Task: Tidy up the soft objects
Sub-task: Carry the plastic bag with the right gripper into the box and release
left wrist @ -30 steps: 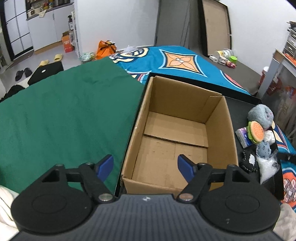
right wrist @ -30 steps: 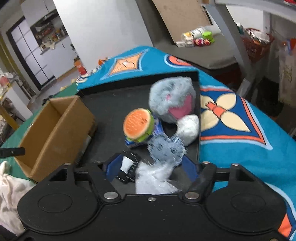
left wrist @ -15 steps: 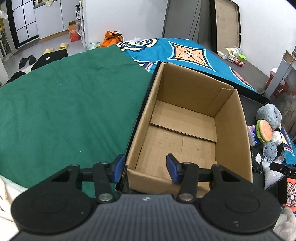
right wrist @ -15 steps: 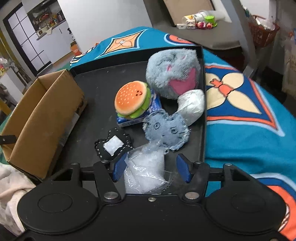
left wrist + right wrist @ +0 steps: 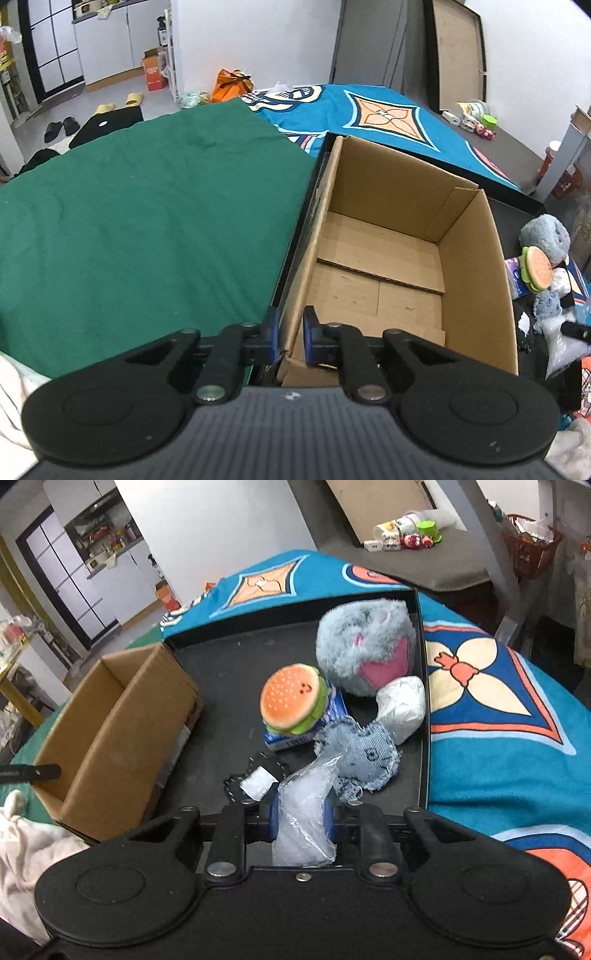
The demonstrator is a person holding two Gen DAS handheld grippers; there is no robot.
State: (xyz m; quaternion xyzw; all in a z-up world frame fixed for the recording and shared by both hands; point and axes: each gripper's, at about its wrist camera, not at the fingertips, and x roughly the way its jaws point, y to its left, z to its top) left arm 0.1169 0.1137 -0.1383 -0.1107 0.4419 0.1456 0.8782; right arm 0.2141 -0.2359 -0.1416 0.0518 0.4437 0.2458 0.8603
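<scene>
Left gripper (image 5: 289,334) is clamping the cardboard box (image 5: 472,258) wall. Right gripper (image 5: 301,821) is squeezing the plastic bag (image 5: 306,812).

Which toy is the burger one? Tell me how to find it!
Look in the black tray beside the cardboard box. The burger plush leans on a blue packet, in front of the fluffy grey ball. Only it has an orange bun and green lettuce.

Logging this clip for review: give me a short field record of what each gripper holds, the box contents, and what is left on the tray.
left gripper: shut on the near wall of the cardboard box
right gripper: shut on clear plastic bag
box contents: empty
black tray: burger plush, grey furry plush, denim plush, silver pouch
</scene>
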